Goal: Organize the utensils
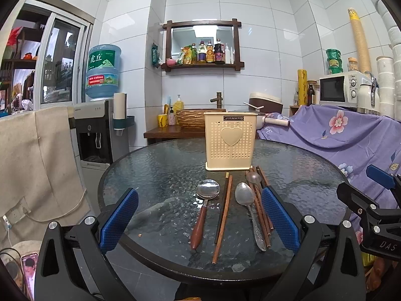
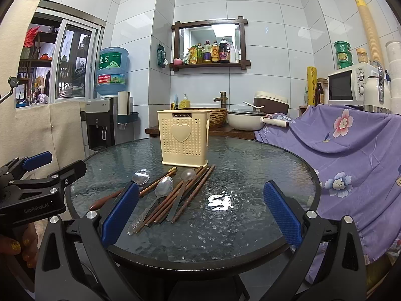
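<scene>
A round table with a pebbled, dark glass top and a dark rim is shown in both wrist views. A cream plastic utensil holder, rectangular, perforated and embossed with a heart, is stood upright towards the far side of the table. The utensils are laid flat just in front of it: a round-bowled spoon with a wooden handle, a pair of brown wooden chopsticks, a polished oval metal spoon, and a smaller spoon resting on further chopsticks. The left gripper is held spread wide over the near edge, nothing being pinched between its ribbed blue pads. The right gripper is likewise spread and empty.
</scene>
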A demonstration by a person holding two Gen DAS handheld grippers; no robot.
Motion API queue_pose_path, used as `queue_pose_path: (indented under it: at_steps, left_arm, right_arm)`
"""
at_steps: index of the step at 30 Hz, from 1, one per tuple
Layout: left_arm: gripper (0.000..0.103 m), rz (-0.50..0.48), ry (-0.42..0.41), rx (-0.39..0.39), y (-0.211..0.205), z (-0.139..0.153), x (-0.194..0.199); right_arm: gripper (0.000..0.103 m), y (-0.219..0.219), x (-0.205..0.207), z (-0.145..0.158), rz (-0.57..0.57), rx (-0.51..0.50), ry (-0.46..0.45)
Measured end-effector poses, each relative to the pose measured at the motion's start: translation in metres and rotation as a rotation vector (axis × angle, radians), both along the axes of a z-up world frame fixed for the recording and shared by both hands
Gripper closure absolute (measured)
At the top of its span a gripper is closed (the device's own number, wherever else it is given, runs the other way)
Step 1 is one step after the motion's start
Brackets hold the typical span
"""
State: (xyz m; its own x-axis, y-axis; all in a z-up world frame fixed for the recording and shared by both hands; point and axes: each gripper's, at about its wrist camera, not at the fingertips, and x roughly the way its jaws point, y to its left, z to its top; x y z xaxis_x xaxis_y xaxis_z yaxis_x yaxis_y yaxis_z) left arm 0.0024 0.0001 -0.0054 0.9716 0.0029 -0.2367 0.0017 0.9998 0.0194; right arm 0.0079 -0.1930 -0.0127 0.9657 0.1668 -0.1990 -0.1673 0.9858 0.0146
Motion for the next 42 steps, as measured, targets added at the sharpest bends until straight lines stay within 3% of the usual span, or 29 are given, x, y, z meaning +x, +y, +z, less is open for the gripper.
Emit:
queue_pose_path:
  at_steps: [42]
  left_arm:
    - [0.006, -0.005, 0.008, 0.002, -0.0006, -0.0003, 0.0009]
  right_arm:
    - [0.005, 0.0026, 0.0018, -0.0015, 0.006, 0.001, 0.004]
